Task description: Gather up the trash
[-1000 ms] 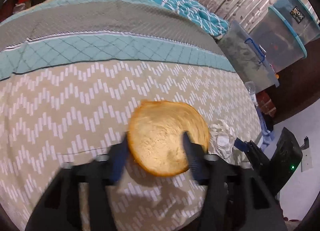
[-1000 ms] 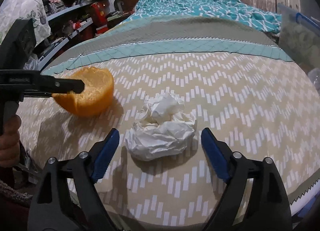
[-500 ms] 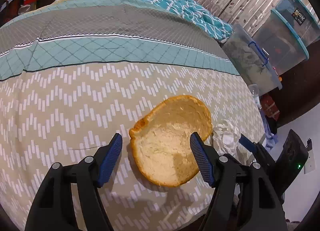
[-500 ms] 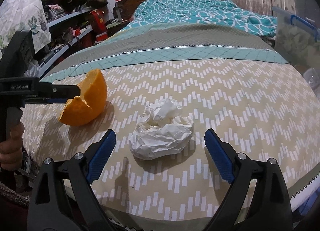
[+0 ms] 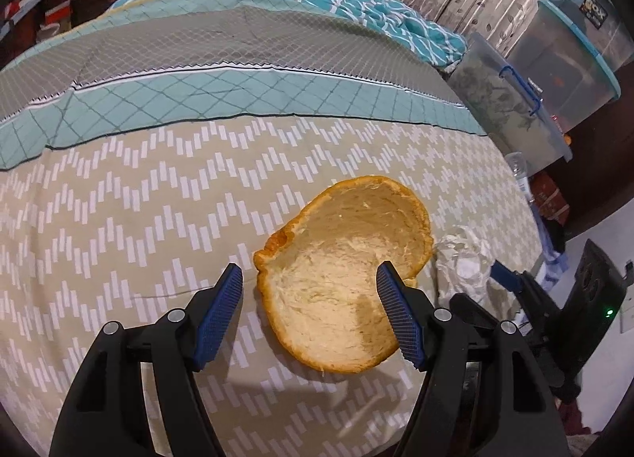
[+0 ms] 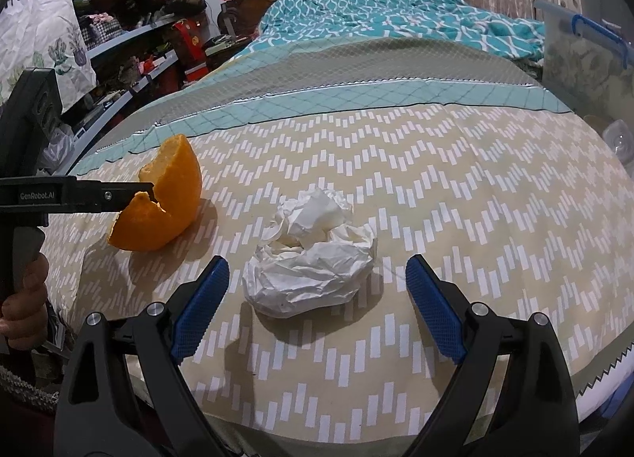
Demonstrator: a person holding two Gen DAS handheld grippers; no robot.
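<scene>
Left gripper [image 5: 309,298]: its blue fingers [image 5: 220,310] are spread apart and grasp nothing. In the right wrist view one finger tip stands at the torn edge of the peel; whether it touches I cannot tell.
Orange peel [image 5: 340,282]: a hollow half shell that lies on the bed [image 5: 138,219], near the front left corner. Its pale inside faces the left gripper, its orange outside faces away.
Crumpled paper [image 6: 309,259]: a white ball on the bed, just to the right of the orange peel and apart from it.
Right gripper [image 6: 317,298]: its fingers [image 6: 202,302] are released and wide, one at each side of the crumpled paper, with a gap at both sides.
Storage boxes [image 5: 554,72]: clear plastic, beside the bed at the right.
</scene>
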